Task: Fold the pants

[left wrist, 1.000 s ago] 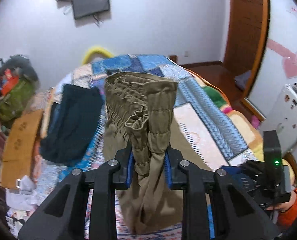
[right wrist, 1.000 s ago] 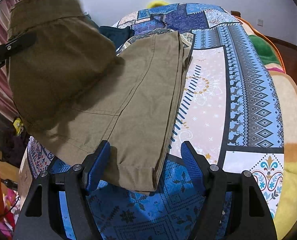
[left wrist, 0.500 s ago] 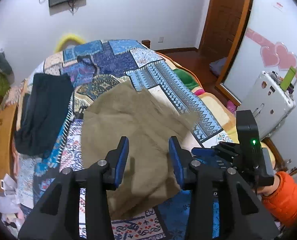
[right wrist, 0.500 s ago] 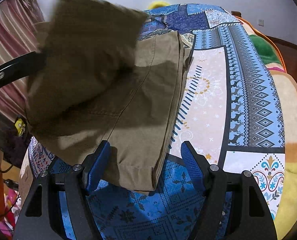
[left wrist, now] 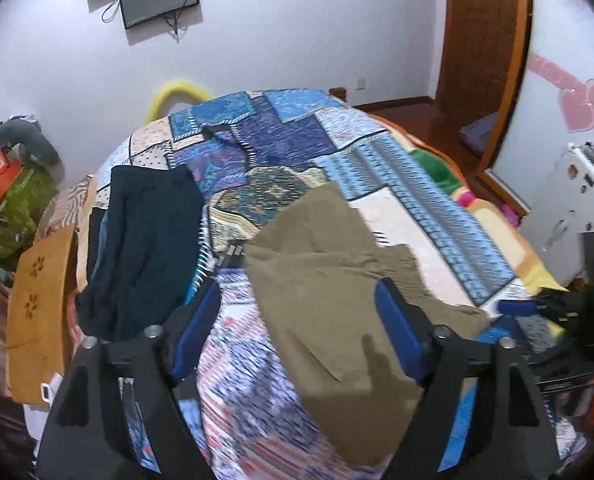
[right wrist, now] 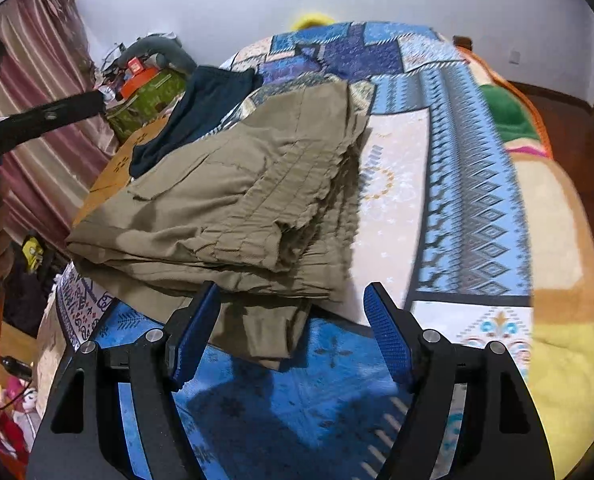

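Olive-green pants (left wrist: 333, 288) (right wrist: 241, 216) lie folded over themselves on the patchwork bedspread (left wrist: 289, 140) (right wrist: 473, 208). My left gripper (left wrist: 297, 332) hovers above their near end; its jaws are opening wide and the pads touch no cloth. My right gripper (right wrist: 293, 328) is open over the blue patch, just short of the folded stack's near edge, with nothing between its pads. In the right wrist view the left gripper's black arm (right wrist: 41, 120) shows at the left edge. In the left wrist view the right gripper's body (left wrist: 577, 312) sits at the right.
A dark navy garment (left wrist: 145, 248) (right wrist: 201, 104) lies on the bed to the left of the pants. A brown board (left wrist: 37, 312) and a green bag (left wrist: 13, 216) stand beside the bed. A white appliance (left wrist: 569, 216) and a wooden door (left wrist: 485, 48) are to the right.
My left gripper, which held the gathered waistband up, let go and spread its jaws. The upper half of the pants dropped onto the lower half. The right gripper stayed open.
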Demonstrator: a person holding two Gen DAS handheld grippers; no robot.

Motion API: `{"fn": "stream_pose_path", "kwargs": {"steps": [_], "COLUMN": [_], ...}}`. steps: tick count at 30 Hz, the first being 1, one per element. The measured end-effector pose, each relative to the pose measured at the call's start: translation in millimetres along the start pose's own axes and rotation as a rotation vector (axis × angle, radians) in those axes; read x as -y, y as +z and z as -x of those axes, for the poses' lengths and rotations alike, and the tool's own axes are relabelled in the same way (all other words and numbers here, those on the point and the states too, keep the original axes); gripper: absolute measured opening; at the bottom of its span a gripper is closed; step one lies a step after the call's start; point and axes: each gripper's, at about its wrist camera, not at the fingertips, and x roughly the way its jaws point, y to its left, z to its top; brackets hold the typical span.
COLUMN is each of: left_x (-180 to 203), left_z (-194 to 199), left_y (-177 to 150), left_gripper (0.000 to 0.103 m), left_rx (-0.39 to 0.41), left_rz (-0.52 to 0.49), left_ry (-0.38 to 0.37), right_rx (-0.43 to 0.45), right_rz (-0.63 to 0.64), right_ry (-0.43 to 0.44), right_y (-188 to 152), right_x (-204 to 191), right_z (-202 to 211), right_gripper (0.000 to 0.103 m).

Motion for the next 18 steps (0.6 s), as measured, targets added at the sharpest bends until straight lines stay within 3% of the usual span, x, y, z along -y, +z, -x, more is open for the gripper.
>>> {"fn": "stream_pose_path", "kwargs": {"steps": [10, 18], "left_x": [-34.8, -28.9], "left_z": [-110.9, -206.6], "left_y": [37.6, 22.5], "left_gripper": [0.091, 0.091], "left_rx": [-0.162, -0.356], "left_rz": [-0.009, -0.117], "left_ry": [0.067, 0.163], "right_rx": [0.094, 0.072], "right_rz": [-0.091, -0.113], "right_ry": [-0.071, -0.084], "right_y": [16.3, 20.4], "right_x": [33.5, 44.5], "right_z": [23.1, 9.6], "right_gripper": [0.072, 0.072]}}
